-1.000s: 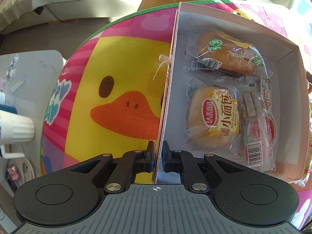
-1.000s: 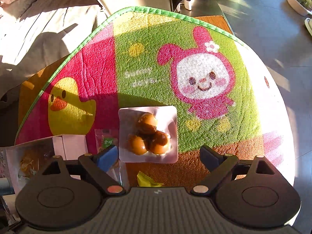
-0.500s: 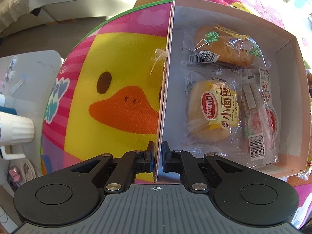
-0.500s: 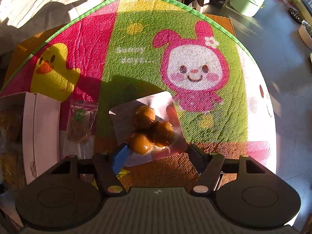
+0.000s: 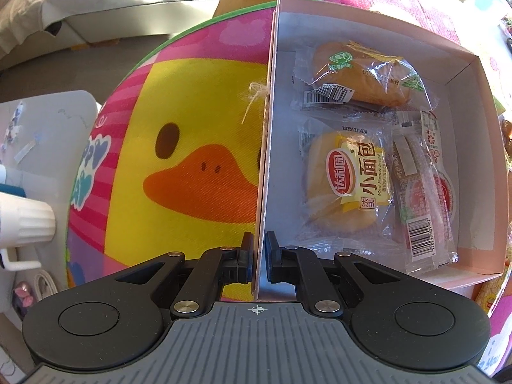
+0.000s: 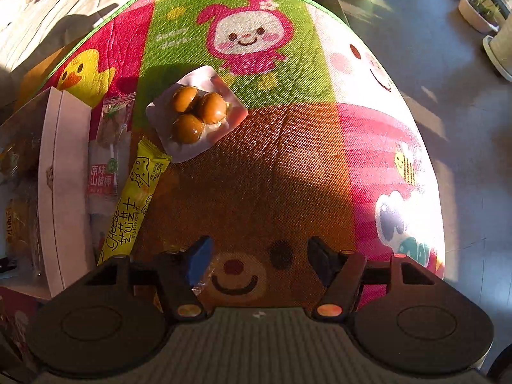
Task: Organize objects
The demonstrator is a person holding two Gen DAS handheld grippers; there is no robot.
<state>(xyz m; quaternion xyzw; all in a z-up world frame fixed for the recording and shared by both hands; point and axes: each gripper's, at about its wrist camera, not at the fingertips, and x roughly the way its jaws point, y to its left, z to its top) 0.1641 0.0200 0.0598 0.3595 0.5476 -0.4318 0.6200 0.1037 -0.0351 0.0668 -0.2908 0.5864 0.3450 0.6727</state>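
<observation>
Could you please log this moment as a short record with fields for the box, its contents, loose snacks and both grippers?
box: pink box, open, on the cartoon mat
contents: two bread packets, one red snack packet
loose snacks: egg pack, cheese bar, hawthorn stick, all beside the box
left gripper: jaws shut on the box wall
right gripper: jaws apart, nothing between them

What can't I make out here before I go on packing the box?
- Box contents: right wrist view, cut by left edge, in shadow.
- Small clear wrapper by right tongs: partly behind a finger.
- Snacks outside box: left wrist view, hidden behind its far wall.
</observation>
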